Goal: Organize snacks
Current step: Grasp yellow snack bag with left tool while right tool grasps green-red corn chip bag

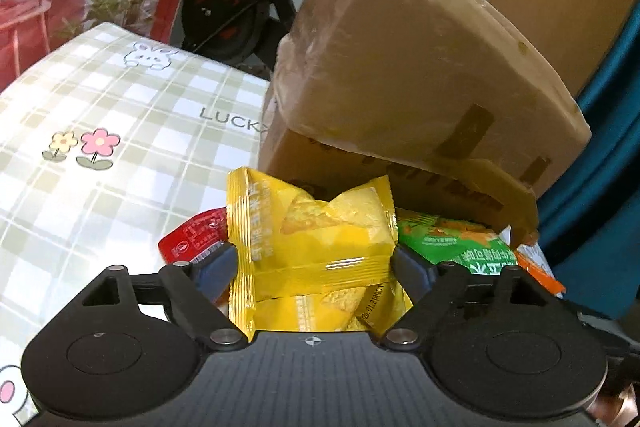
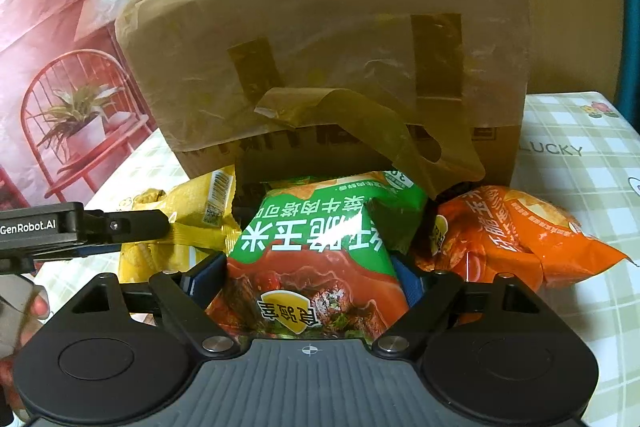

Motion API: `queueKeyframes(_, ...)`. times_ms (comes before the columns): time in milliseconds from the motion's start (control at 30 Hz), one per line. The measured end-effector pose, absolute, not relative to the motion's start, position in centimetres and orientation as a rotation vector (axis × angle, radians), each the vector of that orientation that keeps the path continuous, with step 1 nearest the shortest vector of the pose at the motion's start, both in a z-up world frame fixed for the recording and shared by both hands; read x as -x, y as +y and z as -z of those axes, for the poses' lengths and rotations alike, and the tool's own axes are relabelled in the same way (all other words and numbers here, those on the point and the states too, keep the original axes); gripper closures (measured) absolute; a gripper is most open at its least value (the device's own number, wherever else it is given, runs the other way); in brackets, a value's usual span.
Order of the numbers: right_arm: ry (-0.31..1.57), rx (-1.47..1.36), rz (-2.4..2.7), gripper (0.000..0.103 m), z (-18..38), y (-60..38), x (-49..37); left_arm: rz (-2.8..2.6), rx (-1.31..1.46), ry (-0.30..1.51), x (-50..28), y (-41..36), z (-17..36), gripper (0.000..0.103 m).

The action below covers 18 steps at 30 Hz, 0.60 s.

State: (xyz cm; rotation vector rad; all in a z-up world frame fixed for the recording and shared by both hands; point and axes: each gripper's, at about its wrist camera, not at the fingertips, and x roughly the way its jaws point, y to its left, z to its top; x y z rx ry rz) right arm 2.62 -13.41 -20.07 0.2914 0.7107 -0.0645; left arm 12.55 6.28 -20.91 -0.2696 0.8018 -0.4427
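At the far left of the pile, a small red packet [image 1: 192,237] lies flat on the checked counter [image 1: 100,147], half tucked under the yellow bag; it looks set aside for now because the bags above it come off first.

The left gripper [image 1: 314,259] has its jaws spread wide around the yellow snack bag [image 1: 316,239], one pad at each side edge of the puffy pack. The pads sit against the wrapper, but whether they press it cannot be told, so this reads as jaws standing around the bag, not a sure grip. A second yellow pack lies just under it.

Behind the snacks stands the cardboard box [image 2: 332,67], its taped flap tilted forward over the pile with a strip of loose tape [image 2: 360,123] hanging down. The bags crowd at its mouth, which suggests the box is where they belong or came from.

The right gripper [image 2: 308,275] straddles the green corn-chip bag [image 2: 320,251] in the same way, jaws wide, pads at the bag's flanks. The width suits an air-filled pack that would crush or slip under a narrow pinch.

Furthest right, an orange bag [image 2: 520,235] rests on the counter beside the green one, touching it and not yet handled.
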Motion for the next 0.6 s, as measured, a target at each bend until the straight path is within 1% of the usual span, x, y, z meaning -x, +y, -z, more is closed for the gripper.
queueKeyframes(100,0.709,-0.292,0.065,0.021,20.1,-13.4,-2.7,0.442,0.266,0.801,-12.5,6.4,20.9,0.015)
queueKeyframes(167,0.709,-0.291,0.064,0.021,20.1,-13.4,-2.7,0.439,0.265,0.802,-12.6,6.3,21.0,0.010)
queueKeyframes(233,0.708,-0.290,0.064,0.021,20.2,-13.3,-2.7,0.442,0.282,0.807,-12.8,6.6,21.5,0.007)
queueKeyframes(400,0.706,-0.289,0.060,0.022,20.2,-13.3,-2.7,0.488,0.358,0.841,-13.5,6.6,22.5,0.007)
queueKeyframes(433,0.705,-0.289,0.061,0.022,20.2,-13.3,-2.7,0.496,0.362,0.842,-13.5,6.5,22.6,0.009)
queueKeyframes(500,0.705,-0.290,0.061,0.022,20.2,-13.3,-2.7,0.523,0.372,0.841,-13.5,6.2,22.7,0.018)
queueKeyframes(533,0.705,-0.289,0.061,0.022,20.2,-13.3,-2.7,0.540,0.378,0.837,-13.4,6.2,22.6,0.021)
queueKeyframes(567,0.705,-0.290,0.060,0.022,20.2,-13.3,-2.6,0.543,0.369,0.827,-13.0,6.0,22.3,0.028)
queueKeyframes(600,0.705,-0.291,0.057,0.022,20.2,-13.3,-2.6,0.548,0.349,0.812,-12.7,5.9,21.9,0.029)
